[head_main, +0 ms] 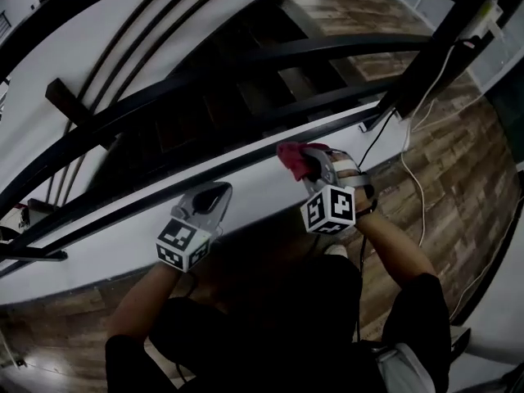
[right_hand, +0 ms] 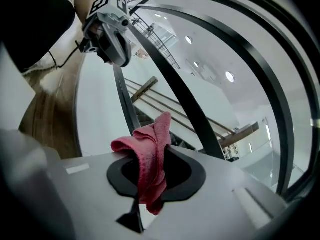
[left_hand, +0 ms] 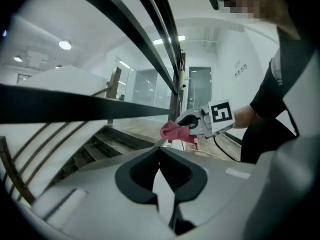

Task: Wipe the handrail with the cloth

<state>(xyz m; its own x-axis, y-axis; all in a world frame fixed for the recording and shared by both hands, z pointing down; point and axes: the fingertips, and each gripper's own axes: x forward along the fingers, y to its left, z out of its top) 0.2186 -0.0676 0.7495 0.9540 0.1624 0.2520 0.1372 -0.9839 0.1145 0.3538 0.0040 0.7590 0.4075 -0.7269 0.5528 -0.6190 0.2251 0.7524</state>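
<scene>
Brown wood-plank floor (head_main: 463,170) covers the right side and the near left corner. A white cable (head_main: 413,174) trails across it on the right. Dark stair steps (left_hand: 97,151) descend to the left, beside a long white panel (head_main: 254,195). Farther off, white walls meet glass doors (left_hand: 200,86). Above, a round ceiling light (left_hand: 65,45) and a strip light (left_hand: 167,40) glow.

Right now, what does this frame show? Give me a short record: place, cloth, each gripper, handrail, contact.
place: staircase with a wood floor beside it
handrail: black, curved, runs above several thinner bars
cloth: red, bunched, pinched in the right gripper
right gripper: shut on the cloth, raised to the railing
left gripper: jaws together, nothing between them, off the railing
contact: cannot tell whether the cloth touches the handrail
</scene>
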